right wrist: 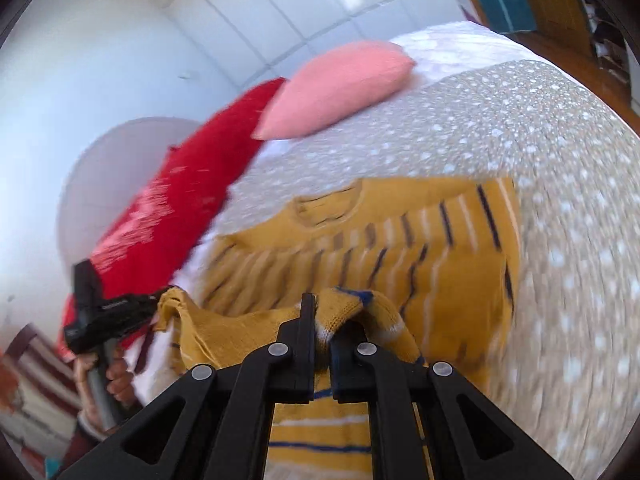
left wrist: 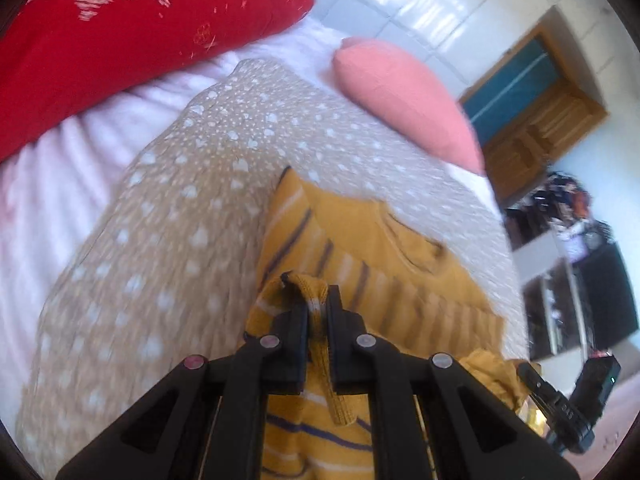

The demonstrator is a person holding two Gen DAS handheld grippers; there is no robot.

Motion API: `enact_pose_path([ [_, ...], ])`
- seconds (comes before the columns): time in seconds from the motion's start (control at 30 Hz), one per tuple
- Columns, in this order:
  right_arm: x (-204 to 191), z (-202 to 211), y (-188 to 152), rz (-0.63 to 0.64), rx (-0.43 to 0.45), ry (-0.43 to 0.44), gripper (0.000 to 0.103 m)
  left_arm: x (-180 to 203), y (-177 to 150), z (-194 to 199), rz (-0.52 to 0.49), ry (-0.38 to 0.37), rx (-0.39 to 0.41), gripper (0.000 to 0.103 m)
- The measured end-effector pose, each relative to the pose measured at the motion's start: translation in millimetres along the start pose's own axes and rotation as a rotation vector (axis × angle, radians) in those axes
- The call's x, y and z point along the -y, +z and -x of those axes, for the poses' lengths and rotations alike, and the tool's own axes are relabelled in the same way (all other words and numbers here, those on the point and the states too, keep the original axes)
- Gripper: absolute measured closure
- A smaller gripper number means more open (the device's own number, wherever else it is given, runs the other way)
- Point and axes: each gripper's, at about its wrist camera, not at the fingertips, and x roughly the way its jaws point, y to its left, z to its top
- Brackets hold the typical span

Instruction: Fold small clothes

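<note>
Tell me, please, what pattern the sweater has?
Mustard sweater with thin navy and white stripes, clearest in the right wrist view.

One striped sweater (left wrist: 360, 240), two pillows (left wrist: 120, 40) (left wrist: 408, 96), one dotted blanket (left wrist: 180, 220).

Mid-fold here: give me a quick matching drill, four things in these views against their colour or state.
1. sweater
2. heart pillow
3. big pillow
4. left gripper

a. red
b. shut on knit
c. mustard, striped
d. pink

Pairs: 1-c, 2-d, 3-a, 4-b
</note>
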Motion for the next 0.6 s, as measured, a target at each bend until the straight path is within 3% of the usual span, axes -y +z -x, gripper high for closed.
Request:
enact_pose_path([
  [0.1, 22.7, -32.6, 17.0, -0.05, -0.037, -0.033, 0.095, -5.1, 15.5, -27.4, 0.043, -0.004, -0.033, 0.094],
  [0.2, 51.1, -52.9, 28.7, -0.155, -0.041, -0.012, 0.091, -22.9, 28.9, -44.2, 0.143, -0.063, -0.055, 0.09],
  [0.27, 68.5, -62.6, 35.1, -0.242, -0.046, 0.029, 0.081, -31.3, 35.6, -49.1, 0.193, -0.113, -0.068, 0.08],
  [0.4, 92.4, -69.4, 42.1, -0.368, 0.0, 0.086, 0.074, -49.7, 52.8, -38.9, 0.271, -0.14, 0.031, 0.034],
  [0.5, 92.8, -71.0, 49.6, -0.382, 0.014, 0.071, 0.07, -59.7, 61.3, -31.9, 0.286, -0.124, 0.05, 0.031],
  [0.53, 92.9, -68.8, 52.9, -0.379, 0.032, 0.049, 0.06, -60.1, 62.0, -29.7, 0.27, -0.114, 0.048, 0.031],
  [0.57, 93.6, -62.4, 57.2, -0.376, 0.07, 0.016, 0.04, -59.4, 61.1, -26.5, 0.24, -0.098, 0.05, 0.031],
  [0.6, 94.5, -56.4, 61.6, -0.378, 0.099, -0.011, 0.031, -55.8, 58.2, -22.3, 0.195, -0.068, 0.049, 0.031],
])
